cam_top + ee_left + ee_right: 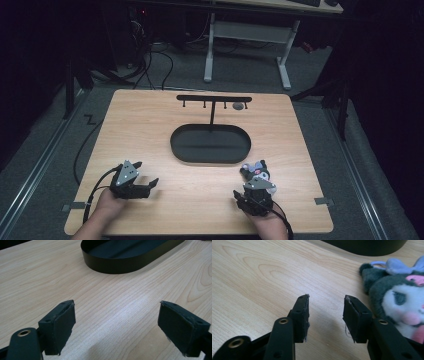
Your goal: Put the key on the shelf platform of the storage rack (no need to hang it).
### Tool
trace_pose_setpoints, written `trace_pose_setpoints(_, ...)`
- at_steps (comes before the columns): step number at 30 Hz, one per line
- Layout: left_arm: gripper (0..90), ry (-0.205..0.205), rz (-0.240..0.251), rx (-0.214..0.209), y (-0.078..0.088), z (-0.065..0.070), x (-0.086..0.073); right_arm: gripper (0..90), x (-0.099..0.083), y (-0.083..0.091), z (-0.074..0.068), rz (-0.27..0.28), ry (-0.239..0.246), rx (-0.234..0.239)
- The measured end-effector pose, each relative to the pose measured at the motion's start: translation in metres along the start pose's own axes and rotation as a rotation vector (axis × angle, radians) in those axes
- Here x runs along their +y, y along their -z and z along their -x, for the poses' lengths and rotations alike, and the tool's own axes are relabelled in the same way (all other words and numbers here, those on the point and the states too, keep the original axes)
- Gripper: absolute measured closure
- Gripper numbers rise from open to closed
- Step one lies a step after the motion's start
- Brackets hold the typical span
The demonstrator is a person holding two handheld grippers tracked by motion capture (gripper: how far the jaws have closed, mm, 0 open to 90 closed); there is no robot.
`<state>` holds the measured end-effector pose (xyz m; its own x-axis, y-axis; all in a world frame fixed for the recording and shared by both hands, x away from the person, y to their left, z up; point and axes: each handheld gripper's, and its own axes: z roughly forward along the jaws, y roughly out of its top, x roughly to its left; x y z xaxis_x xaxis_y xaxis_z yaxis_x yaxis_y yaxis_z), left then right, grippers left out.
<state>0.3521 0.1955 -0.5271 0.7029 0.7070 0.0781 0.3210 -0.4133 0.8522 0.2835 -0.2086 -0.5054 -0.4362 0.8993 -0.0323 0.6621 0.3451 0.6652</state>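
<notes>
Plush toy lies on worktop lower right of frame, just ahead of right gripper, whose jaws are parted, empty, probably lining up a grab. Left gripper rests lower left, jaws wide open, likely idle; hook stand and tray wait centre.

No lettering, label, brand mark, number or sign can be read anywhere. Table: bare pale wood grain, nothing printed. Black oval tray: plain walls, unmarked. Plush toy: a stitched face and a bow, no readable tag. Jaw pads of both grippers: plain black, only screw holes.
</notes>
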Motion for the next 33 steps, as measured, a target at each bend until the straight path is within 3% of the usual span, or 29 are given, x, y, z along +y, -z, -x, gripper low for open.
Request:
trace_pose_setpoints(4,15.4,0.003,0.001,-0.004,0.000,0.000,0.000,52.0,0.009,0.005,0.007,-0.039,-0.028,0.011)
trace_pose_setpoints(9,15.4,0.005,-0.004,-0.001,-0.001,0.000,0.001,47.4,0.017,0.008,0.014,-0.127,-0.003,0.001)
trace_pose_setpoints(13,15.4,0.002,-0.009,0.000,-0.001,0.000,0.001,45.4,0.021,0.007,0.019,-0.176,-0.016,0.021)
trace_pose_setpoints(23,15.4,0.000,-0.014,-0.004,-0.001,0.000,0.000,38.4,0.037,0.009,0.019,-0.324,0.007,0.039)
trace_pose_setpoints(28,15.4,0.001,-0.015,-0.003,-0.001,0.000,0.000,37.7,0.040,0.011,0.018,-0.359,0.032,0.020)
trace_pose_setpoints(29,15.4,0.001,-0.015,-0.003,-0.001,0.000,0.000,35.9,0.043,0.013,0.018,-0.389,0.042,0.010)
trace_pose_setpoints(33,15.4,0.002,-0.014,-0.003,-0.001,0.000,0.000,33.8,0.047,0.018,0.021,-0.405,0.033,0.008)
